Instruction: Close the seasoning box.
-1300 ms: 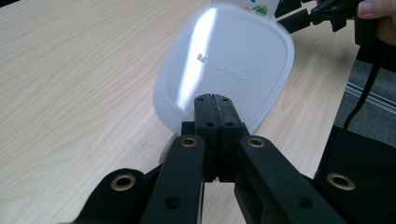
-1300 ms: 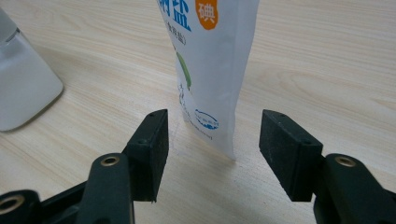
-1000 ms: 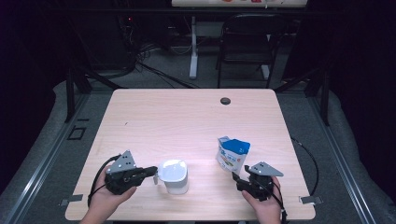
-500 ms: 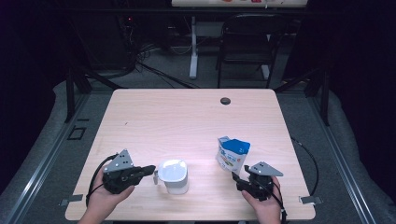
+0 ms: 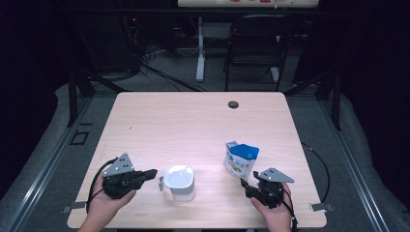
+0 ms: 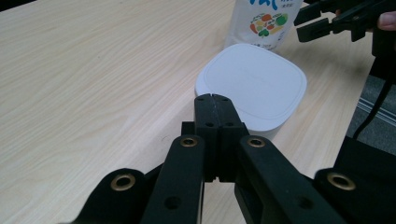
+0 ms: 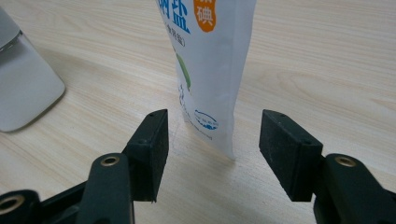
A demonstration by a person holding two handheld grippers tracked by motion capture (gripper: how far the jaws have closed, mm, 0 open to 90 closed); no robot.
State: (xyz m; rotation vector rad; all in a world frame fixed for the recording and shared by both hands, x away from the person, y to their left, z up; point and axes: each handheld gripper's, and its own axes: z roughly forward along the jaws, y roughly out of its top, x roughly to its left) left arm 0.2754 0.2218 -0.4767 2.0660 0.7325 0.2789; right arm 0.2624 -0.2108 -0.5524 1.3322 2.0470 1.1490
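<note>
Our left gripper (image 6: 213, 100) has its jaws pressed together just short of the white container (image 6: 254, 84); our right gripper (image 7: 212, 149), jaws apart, faces the pouch (image 7: 210, 65) ahead.

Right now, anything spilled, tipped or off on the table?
Nothing stands out. The pouch stands upright, the white lidded container sits flat with its lid on, and no spill shows on the table.

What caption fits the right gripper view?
Open right hand-held gripper faces an upright pouch on the table.
</note>
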